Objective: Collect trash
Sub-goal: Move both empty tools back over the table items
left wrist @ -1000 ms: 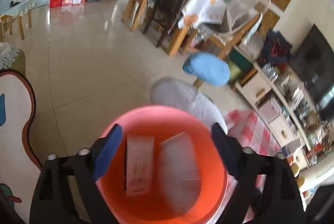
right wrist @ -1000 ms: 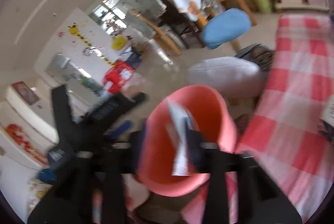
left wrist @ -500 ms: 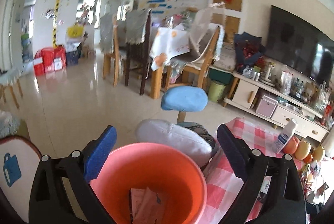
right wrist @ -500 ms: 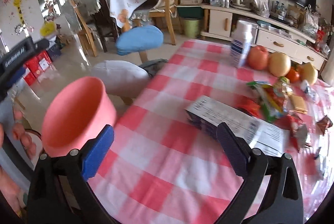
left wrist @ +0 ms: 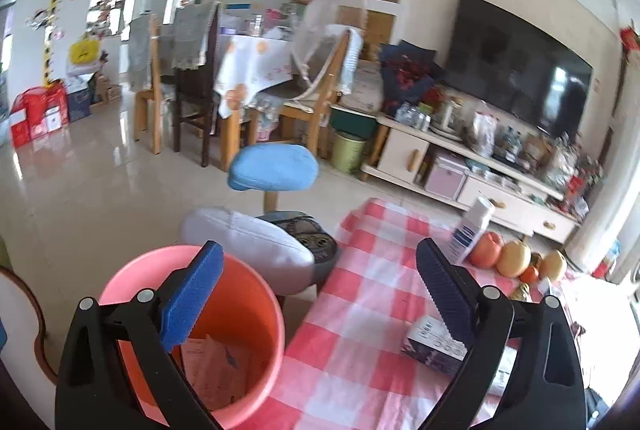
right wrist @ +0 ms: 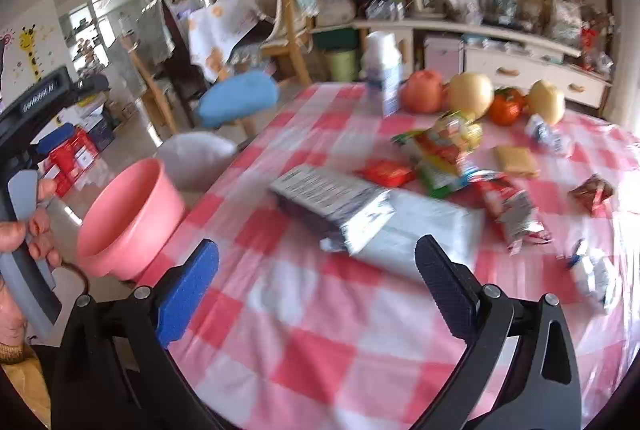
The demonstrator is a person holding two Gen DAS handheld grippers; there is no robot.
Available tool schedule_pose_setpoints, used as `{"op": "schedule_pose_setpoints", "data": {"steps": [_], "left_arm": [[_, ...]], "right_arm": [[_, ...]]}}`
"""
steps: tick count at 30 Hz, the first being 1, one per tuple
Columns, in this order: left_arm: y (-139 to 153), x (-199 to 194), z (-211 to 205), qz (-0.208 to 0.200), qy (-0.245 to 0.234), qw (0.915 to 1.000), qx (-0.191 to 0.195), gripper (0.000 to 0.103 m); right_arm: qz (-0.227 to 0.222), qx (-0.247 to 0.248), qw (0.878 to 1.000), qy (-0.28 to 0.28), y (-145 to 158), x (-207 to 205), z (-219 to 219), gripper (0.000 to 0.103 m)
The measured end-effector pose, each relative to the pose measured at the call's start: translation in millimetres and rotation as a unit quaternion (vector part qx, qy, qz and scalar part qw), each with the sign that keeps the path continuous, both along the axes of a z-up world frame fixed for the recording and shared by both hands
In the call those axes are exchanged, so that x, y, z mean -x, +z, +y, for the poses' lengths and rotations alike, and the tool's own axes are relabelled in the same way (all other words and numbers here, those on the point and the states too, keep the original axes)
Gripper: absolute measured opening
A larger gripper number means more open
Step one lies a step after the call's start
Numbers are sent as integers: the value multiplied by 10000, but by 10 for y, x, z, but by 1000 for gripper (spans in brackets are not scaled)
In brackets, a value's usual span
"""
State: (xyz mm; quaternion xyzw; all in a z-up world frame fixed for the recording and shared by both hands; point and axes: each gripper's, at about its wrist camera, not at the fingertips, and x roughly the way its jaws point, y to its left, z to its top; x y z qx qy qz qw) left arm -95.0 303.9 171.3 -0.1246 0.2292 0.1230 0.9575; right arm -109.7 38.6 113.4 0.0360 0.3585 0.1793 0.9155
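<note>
Currently: both grippers empty, jaws spread wide, nothing between them.
Left gripper [left wrist: 318, 270]: hangs over the table edge; bin under its left finger, tablecloth under the right.
Right gripper [right wrist: 316, 264]: over the tablecloth [right wrist: 320, 330], aimed at the litter at 12 to 2 o'clock.
Bin [left wrist: 240, 294]: pink bucket off the table edge, 9 o'clock from the right gripper. Some paper or card already lies in it [left wrist: 216, 362].
Nearest trash: flat printed carton [right wrist: 332, 201], 12 o'clock from the right gripper, lying on a pale sheet [right wrist: 420, 230]. Its near end looks torn open.
Carton handling: probably light, thin card, crushes easily. Best pinched across the short width at mid-length, on the closed part; the torn flap would likely fold and slip.
Sheet: likely limp paper or film, lies flat. Hard to get a finger under; take it at a raised edge, or after the carton is off it.
Wrappers: red-silver packet [right wrist: 508, 209] at 1 o'clock, green-yellow pouch [right wrist: 444, 153] behind it, small red packet [right wrist: 386, 171], small pieces at 2 to 3 o'clock [right wrist: 592, 274]. Foil or film by the look, so light, slick, crinkly. Grip on a crimped seam or bunched middle.
Not trash, my guess: white bottle [right wrist: 384, 73] and row of fruit [right wrist: 468, 93] at the far edge.
Risk: view is motion-blurred, exact edges uncertain; empty packets may skid instead of lifting.
</note>
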Motion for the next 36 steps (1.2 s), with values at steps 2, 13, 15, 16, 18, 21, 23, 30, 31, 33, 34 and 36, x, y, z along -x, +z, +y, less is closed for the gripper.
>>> {"op": "schedule_pose_setpoints", "data": {"steps": [2, 13, 15, 16, 18, 21, 23, 30, 31, 33, 34, 36], "left_arm": [[-7, -8, -104, 30, -122, 9999, -33, 96], [-14, -80, -700, 163, -725, 9967, -334, 96], [-14, -86, -790, 188, -797, 9960, -354, 96], [-14, -89, -827, 201, -820, 9957, -376, 96], [-14, -115, -941, 246, -903, 9945, -461, 96], [-22, -137, -1108, 295, -1053, 9923, -582, 96], [-32, -163, -1252, 346, -1180, 9901, -679, 96], [-72, -225, -1685, 493, -1614, 9804, -1014, 96], [-90, -234, -1772, 526, -1702, 9781, -1077, 96], [-115, -243, -1885, 585, -1821, 9747, -1159, 96], [-132, -248, -1953, 620, -1892, 9724, -1215, 96], [-159, -255, -2077, 675, -2016, 9685, -1295, 96]], "right_arm": [[-241, 75, 9996, -111, 58, 33, -104, 99], [-827, 279, 9948, -526, 244, 169, -543, 99], [-891, 340, 9937, -586, 257, 182, -590, 99], [-910, 358, 9933, -610, 262, 188, -616, 99], [-976, 399, 9920, -695, 276, 201, -694, 99], [-1070, 465, 9900, -797, 296, 208, -780, 99], [-1106, 513, 9888, -860, 290, 205, -842, 99], [-1141, 721, 9851, -1066, 210, 148, -1029, 99], [-1117, 735, 9849, -1096, 187, 131, -1073, 99], [-1069, 743, 9850, -1133, 150, 101, -1136, 99], [-1038, 748, 9849, -1166, 131, 86, -1178, 99], [-1023, 750, 9847, -1195, 109, 75, -1236, 99]]}}
